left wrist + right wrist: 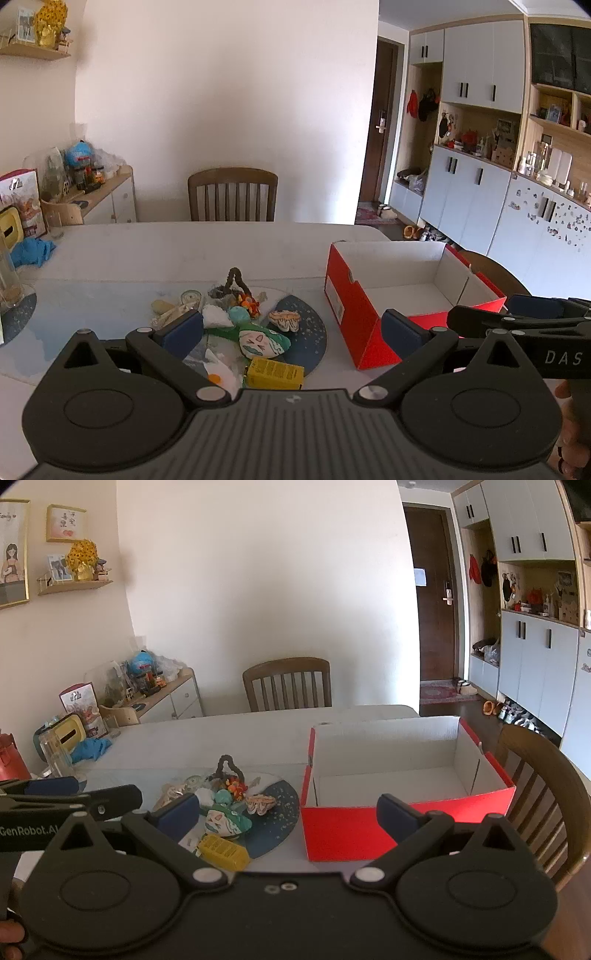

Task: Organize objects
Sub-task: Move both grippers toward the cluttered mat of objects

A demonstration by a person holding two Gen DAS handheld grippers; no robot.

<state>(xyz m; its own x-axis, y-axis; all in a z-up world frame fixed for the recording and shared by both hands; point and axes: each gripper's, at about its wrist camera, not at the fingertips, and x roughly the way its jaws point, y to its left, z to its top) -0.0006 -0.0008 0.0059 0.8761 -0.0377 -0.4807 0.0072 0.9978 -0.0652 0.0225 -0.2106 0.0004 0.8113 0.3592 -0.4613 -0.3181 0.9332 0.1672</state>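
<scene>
The left tongs (293, 326) stood spread wide and released, nothing between their blue-padded fingers (183, 330), hanging above the near edge of the white table (147, 251). The right tongs (286, 814) were likewise fully parted and empty, set beside the left ones, whose black arm crossed the lower left of the right wrist view. Both tilted downward toward the table, which suited a first look over the work rather than a grasp.

The things to be sorted lay heaped together in the lower middle of both views, on and around a dark blue speckled round mat (314, 332): a yellow rectangular carton (275, 376) nearest the camera, a green and white soft toy with a drawn face (260, 341), a tan shell-shaped plush piece (284, 319), a dark knitted loop-handled pouch (234, 282) at the back, and smaller bits too jumbled to name. Being piled, they would likely need picking one at a time from the edges.

An open red cardboard box with a white inside (388, 775) sat just right of the heap, empty and with its mouth up, probably placed close so that each carry stayed short. Nothing had gone in yet.
</scene>
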